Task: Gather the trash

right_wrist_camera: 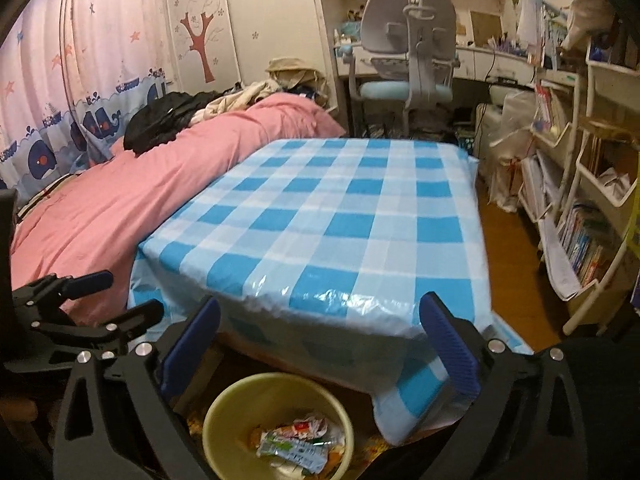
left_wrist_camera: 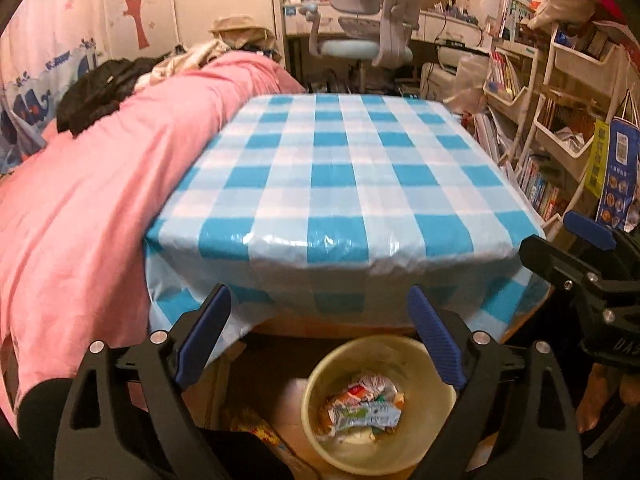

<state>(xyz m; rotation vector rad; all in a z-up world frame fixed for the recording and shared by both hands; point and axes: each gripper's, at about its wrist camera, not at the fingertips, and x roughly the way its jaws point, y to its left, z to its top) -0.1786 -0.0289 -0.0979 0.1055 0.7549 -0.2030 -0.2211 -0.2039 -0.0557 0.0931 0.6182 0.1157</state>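
Trash (left_wrist_camera: pixel 366 406): crumpled snack wrappers, printed white, green, red and orange, lying in a heap at the bottom of the bin; individual items too creased and blurred to count.

Bin (left_wrist_camera: pixel 316 384): round, pale yellow, open-topped plastic tub on the floor, near edge of the scene, just below the near end of the tabletop. Holds the wrappers only, as far as can be seen; its walls above them are bare.

Tabletop (left_wrist_camera: pixel 348 184): covered by a blue-and-white checked plastic cloth that hangs over the near edge. Nothing lies on the cloth.

Left hand-held gripper (left_wrist_camera: pixel 320 344): black frame, blue ribbed pads, jaws spread wide, nothing between them; poised above the bin, tilted downward.

Right hand-held gripper (right_wrist_camera: pixel 320 356): same make, jaws likewise spread wide and holding nothing; above the bin, just to the right of the left one.

Bed (right_wrist_camera: pixel 120 208): left of the tabletop, pink cover, with dark and beige clothing (right_wrist_camera: pixel 168 120) piled at its far end.

Desk chair (right_wrist_camera: pixel 404 52): grey with a blue seat, far side of the room.

Shelving (right_wrist_camera: pixel 592 184): right side, white tiered racks holding books and papers, possibly loose sheets in the lower tier.
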